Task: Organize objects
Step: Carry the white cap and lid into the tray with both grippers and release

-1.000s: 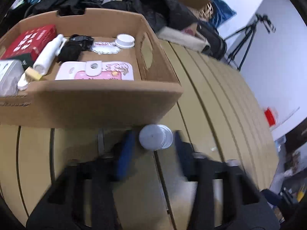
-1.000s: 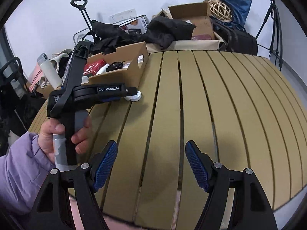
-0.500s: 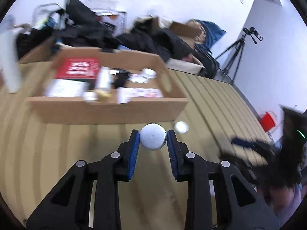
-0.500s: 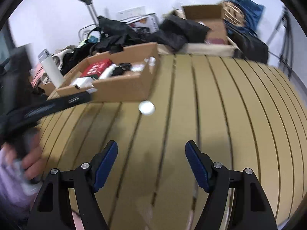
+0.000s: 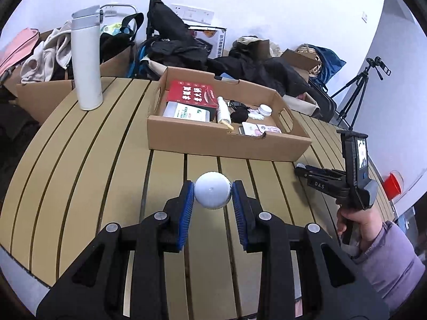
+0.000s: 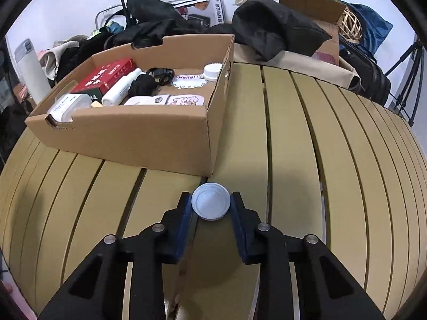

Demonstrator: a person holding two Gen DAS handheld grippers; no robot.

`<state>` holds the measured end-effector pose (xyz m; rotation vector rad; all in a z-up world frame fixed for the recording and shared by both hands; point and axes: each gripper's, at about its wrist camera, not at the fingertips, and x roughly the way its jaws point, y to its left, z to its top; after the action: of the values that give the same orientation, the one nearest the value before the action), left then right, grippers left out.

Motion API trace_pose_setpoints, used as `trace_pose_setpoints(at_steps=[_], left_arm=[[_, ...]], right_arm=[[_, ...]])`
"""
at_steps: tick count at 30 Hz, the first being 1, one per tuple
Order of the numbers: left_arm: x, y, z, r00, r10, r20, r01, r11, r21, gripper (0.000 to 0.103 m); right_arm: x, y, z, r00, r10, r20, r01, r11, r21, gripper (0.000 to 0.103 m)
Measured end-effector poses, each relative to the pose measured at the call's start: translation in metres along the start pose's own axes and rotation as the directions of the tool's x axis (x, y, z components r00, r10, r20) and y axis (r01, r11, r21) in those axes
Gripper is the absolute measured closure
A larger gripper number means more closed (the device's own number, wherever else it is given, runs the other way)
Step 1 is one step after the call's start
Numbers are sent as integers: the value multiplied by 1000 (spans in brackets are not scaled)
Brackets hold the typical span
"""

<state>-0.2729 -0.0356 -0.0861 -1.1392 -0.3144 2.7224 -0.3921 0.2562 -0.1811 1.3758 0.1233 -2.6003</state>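
My left gripper (image 5: 212, 196) is shut on a white round jar (image 5: 212, 194) and holds it above the slatted wooden table (image 5: 106, 160), in front of the cardboard box (image 5: 226, 141). My right gripper (image 6: 211, 206) is shut on a white round lid (image 6: 210, 204) low over the table (image 6: 293, 146), by the box's near right corner (image 6: 160, 138). The box holds a red carton (image 6: 106, 76), a white bottle (image 6: 120, 88), a black item, a pink-and-white pouch (image 6: 170, 100) and a small white jar (image 6: 212, 71). The right gripper also shows in the left wrist view (image 5: 301, 169), at the right.
A tall white flask (image 5: 86, 58) stands at the table's far left. Bags, dark clothes and more cardboard boxes (image 6: 315, 13) are piled behind the table. A tripod (image 5: 357, 93) stands at the far right. A red cup (image 5: 392, 186) sits on the floor.
My left gripper closed on the jar and lifted it back from the box. My right gripper moved forward and closed on the lid that lay on the table.
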Motion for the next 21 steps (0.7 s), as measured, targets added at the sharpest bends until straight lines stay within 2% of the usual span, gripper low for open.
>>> trace_pose_setpoints(at_steps=[2, 4, 8, 12, 15, 17, 19, 21], left_arm=[[-11, -6, 2, 1000, 13, 17, -13, 1000, 13, 77], [-29, -15, 0, 998, 33, 46, -34, 999, 39, 77], [-82, -32, -1, 994, -6, 105, 0, 998, 60, 77], [-137, -53, -16, 991, 25, 135, -38, 994, 100, 77], [-166, -64, -35, 993, 40, 112, -51, 993, 103, 77], [-176, -68, -49, 997, 14, 78, -21, 996, 89, 77], [-176, -73, -56, 999, -23, 42, 19, 996, 87, 77], [-173, -81, -60, 1000, -12, 21, 9, 993, 116, 77]], right_arm=[[-7, 1, -1, 999, -36, -4, 36, 999, -8, 71], [-30, 4, -4, 999, -37, 22, 37, 999, -17, 71], [-105, 12, -23, 996, 3, 85, -1, 1000, -25, 71], [-192, 29, -60, 988, 47, 145, -39, 997, -59, 71], [-249, 46, -97, 980, 93, 177, -81, 994, -76, 71], [-277, 59, -120, 973, 127, 192, -117, 991, -60, 71], [-289, 67, -134, 965, 167, 200, -160, 986, -50, 71], [-292, 75, -139, 965, 176, 195, -164, 984, -77, 71]])
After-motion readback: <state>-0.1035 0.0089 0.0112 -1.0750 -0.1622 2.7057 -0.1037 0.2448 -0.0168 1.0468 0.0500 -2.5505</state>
